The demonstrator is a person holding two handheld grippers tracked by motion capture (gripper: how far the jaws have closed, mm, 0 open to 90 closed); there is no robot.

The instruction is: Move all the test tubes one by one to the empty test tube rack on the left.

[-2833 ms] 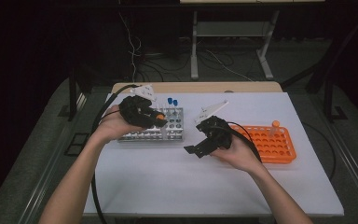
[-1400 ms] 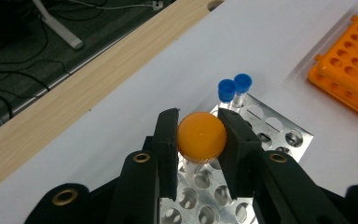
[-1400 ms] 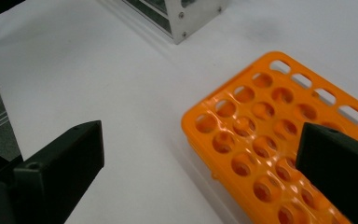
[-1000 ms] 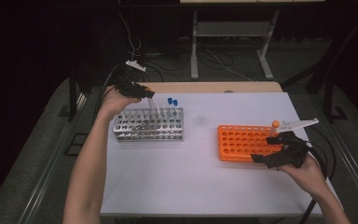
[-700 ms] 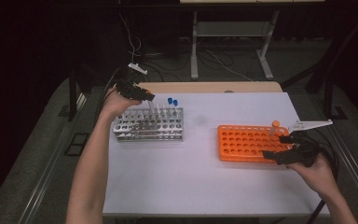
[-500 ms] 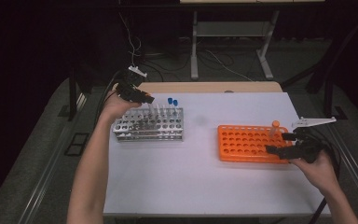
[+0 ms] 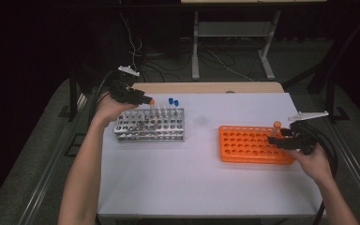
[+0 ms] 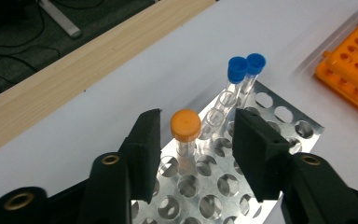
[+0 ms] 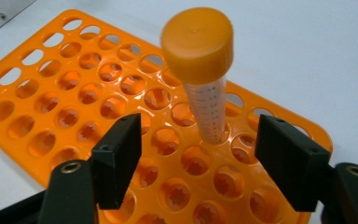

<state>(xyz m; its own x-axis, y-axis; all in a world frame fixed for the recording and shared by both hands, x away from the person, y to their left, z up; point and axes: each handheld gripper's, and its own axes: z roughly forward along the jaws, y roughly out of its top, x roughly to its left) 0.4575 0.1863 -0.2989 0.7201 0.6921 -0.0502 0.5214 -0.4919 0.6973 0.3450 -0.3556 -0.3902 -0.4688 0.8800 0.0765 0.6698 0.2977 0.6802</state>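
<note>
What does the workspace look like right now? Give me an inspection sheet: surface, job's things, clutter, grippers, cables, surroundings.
Surface: white table, wooden strip along its far edge.
Job's things: metal rack holding an orange-capped tube and two blue-capped tubes; orange rack with one orange-capped tube standing in it.
Clutter: nothing seen.
Grippers: left gripper open around the metal rack's orange-capped tube, just opening; right gripper closing around the orange rack's tube, pads not touching.
Cables: black cables trail from both grippers.
Surroundings: dark floor, loose wires, table legs beyond.
</note>
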